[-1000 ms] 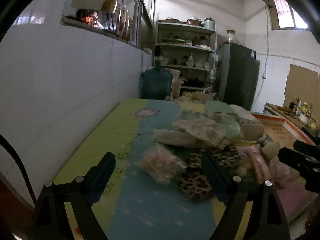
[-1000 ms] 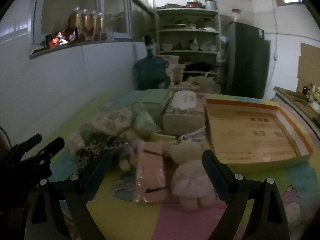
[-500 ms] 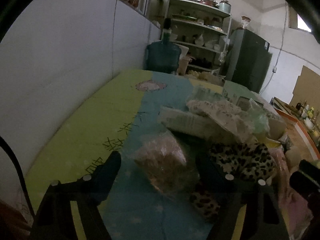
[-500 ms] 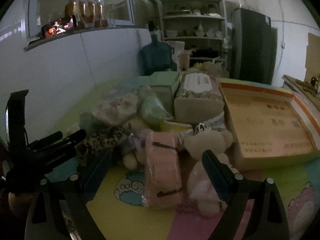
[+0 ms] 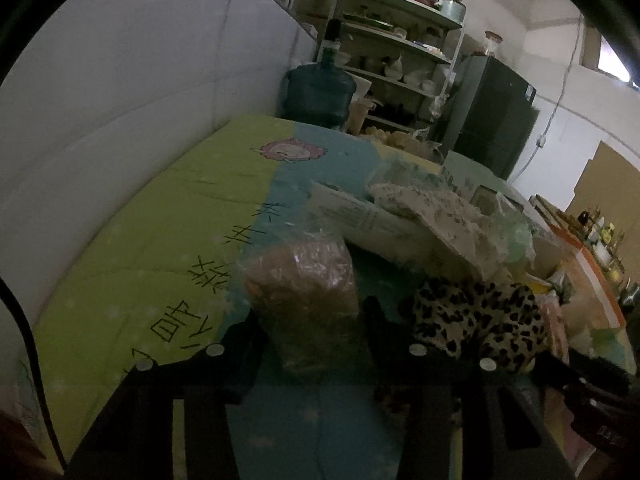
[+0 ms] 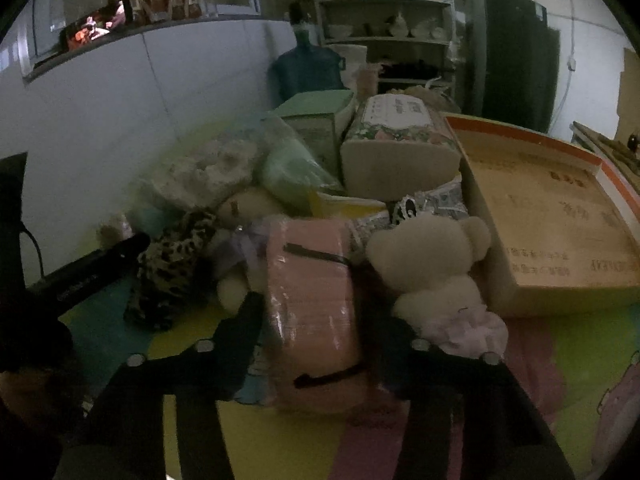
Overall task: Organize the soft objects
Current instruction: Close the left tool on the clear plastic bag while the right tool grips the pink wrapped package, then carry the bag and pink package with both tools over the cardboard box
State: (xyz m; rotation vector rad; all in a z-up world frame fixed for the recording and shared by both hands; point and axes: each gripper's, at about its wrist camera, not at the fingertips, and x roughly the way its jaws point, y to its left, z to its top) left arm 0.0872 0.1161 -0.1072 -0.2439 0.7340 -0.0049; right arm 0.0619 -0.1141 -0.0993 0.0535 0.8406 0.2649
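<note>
L gripper (image 5: 310, 316): jaws closing round clear bag (image 5: 302, 292) of pinkish-brown stuff; both fingers touch bag's sides, bag sits on mat (image 5: 132, 248).
R gripper (image 6: 310, 320): clamped on pink pack (image 6: 310, 300), a finger pressed on each side; pack lies flat on mat, long way along the fingers.
Bag spot: blue strip of mat, just L of leopard cloth (image 5: 476, 320), in front of white pack (image 5: 360, 220).
Pink pack spot: front of pile, betw. leopard cloth & bear (image 6: 436, 264); bear touches R finger's outer side.
Bear: cream, pink skirt, lying against box (image 6: 552, 208).
Box: open, orange rim, R of pile.
Pile behind: green box (image 6: 320, 120), floral tissue pack (image 6: 400, 140), green bag (image 6: 292, 168), lace bundle (image 6: 200, 168).
Bkgd: water jug (image 5: 320, 92), shelves (image 5: 400, 52), fridge (image 5: 496, 116).
Light: dim, edges blurry.
</note>
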